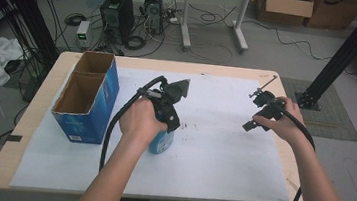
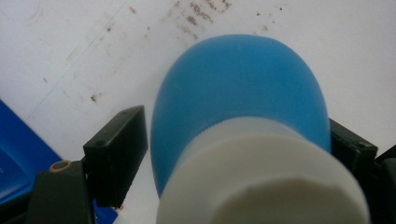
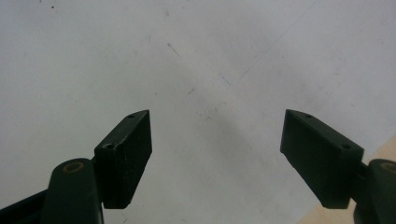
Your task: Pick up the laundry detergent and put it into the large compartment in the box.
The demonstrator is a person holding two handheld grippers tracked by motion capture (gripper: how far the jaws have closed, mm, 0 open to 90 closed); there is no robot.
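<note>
A blue bottle (image 1: 162, 143) with a white cap stands upright on the white paper sheet (image 1: 221, 155), left of the table's middle. My left gripper (image 1: 169, 125) comes down over it from above, its jaws closed against the two sides of the bottle's blue body (image 2: 243, 88); the white cap (image 2: 261, 182) is nearest the camera, between the left gripper's (image 2: 238, 140) black jaws. My right gripper (image 1: 255, 124) hangs near the right edge of the sheet. Its jaws stand wide apart over bare paper, and the right gripper (image 3: 217, 149) holds nothing.
An open-topped blue carton (image 1: 88, 98) with a brown cardboard inside stands at the left of the table, close to the bottle. The wooden table edge (image 1: 285, 117) lies just right of my right hand. Cables trail from both grippers toward the front.
</note>
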